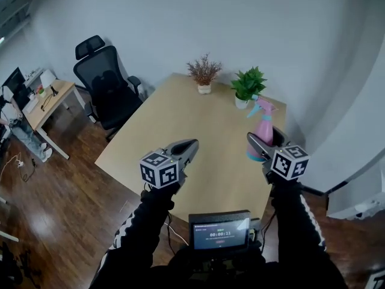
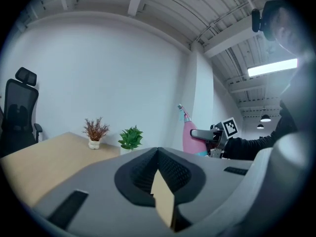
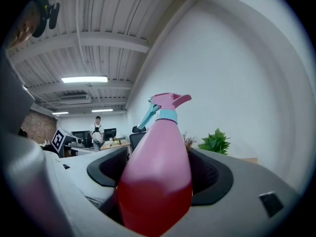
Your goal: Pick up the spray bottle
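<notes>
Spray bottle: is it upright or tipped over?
Upright: the spray bottle has its nozzle on top, body vertical in the right gripper.

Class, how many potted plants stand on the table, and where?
2. The reddish-brown plant stands far across the table; the green plant right of it, behind the spray bottle. None looks hidden.

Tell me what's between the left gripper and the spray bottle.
Only bare table, per the head view. The left gripper is shut and empty; the right gripper is closed around the spray bottle.
</notes>
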The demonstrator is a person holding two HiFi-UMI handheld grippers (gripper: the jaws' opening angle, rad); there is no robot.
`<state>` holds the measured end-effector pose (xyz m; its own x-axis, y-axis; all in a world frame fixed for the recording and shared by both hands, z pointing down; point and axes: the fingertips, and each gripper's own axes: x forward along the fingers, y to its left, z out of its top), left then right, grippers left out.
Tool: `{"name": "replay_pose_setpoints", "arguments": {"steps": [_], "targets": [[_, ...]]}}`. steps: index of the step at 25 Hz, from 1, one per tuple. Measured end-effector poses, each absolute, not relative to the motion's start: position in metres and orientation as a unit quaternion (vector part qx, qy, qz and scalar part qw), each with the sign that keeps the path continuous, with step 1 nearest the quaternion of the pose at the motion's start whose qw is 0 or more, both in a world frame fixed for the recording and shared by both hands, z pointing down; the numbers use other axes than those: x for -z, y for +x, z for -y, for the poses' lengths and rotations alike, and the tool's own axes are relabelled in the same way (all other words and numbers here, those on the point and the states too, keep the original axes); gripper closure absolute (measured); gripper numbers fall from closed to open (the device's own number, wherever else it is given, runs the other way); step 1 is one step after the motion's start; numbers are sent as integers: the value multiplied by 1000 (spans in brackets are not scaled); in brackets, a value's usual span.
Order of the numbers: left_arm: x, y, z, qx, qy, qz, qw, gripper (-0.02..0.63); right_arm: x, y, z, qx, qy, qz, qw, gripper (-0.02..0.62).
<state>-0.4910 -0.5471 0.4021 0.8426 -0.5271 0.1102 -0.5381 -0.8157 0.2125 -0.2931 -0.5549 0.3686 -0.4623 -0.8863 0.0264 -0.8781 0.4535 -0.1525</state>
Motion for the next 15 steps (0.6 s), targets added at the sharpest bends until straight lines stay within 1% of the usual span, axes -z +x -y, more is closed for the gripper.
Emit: {"name": "replay_pose_setpoints", "arguments": {"steps": [6, 9, 15], "targets": [[-397, -475, 537, 0, 959, 260, 110, 604, -358, -289, 538, 34, -523, -851, 32, 230], [-395, -476, 540, -2, 960, 261, 97, 604, -353, -287, 535, 19, -527, -848, 46, 230], [-394, -478, 529, 6, 961, 257, 101, 604, -348, -288, 521, -17, -533, -845, 51, 230]]}}
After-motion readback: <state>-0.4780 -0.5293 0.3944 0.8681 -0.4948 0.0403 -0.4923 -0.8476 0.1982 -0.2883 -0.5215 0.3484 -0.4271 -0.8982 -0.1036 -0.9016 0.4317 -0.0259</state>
